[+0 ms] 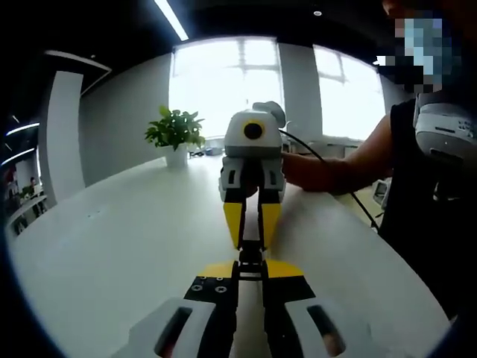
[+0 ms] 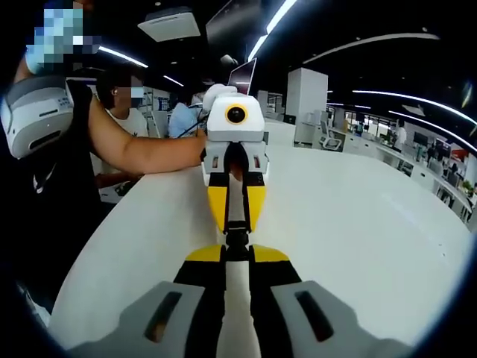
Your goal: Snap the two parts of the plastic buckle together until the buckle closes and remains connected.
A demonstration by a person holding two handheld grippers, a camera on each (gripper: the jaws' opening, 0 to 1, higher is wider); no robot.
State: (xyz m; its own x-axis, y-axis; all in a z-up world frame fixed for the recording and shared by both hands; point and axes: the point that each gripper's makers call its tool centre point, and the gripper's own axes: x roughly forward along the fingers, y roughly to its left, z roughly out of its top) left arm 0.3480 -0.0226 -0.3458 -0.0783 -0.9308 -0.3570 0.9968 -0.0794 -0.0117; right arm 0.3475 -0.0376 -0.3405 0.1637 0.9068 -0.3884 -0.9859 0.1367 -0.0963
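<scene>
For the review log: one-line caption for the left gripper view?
Left gripper and right gripper meet tip to tip, both clamping a small black buckle above the white table.

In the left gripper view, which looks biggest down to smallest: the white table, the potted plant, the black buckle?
1. Broad white table, by far.
2. Leafy green potted plant in a white pot, far off, so its true size is unsure.
3. Small black plastic buckle, pinched between both grippers' yellow tips.

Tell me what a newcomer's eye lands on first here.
Two yellow-tipped grippers meet nose to nose over the white table, pinching a small black buckle between them: the left gripper rises from the bottom of its view, and the right gripper faces it. Behind, a potted plant stands before bright windows.
</scene>
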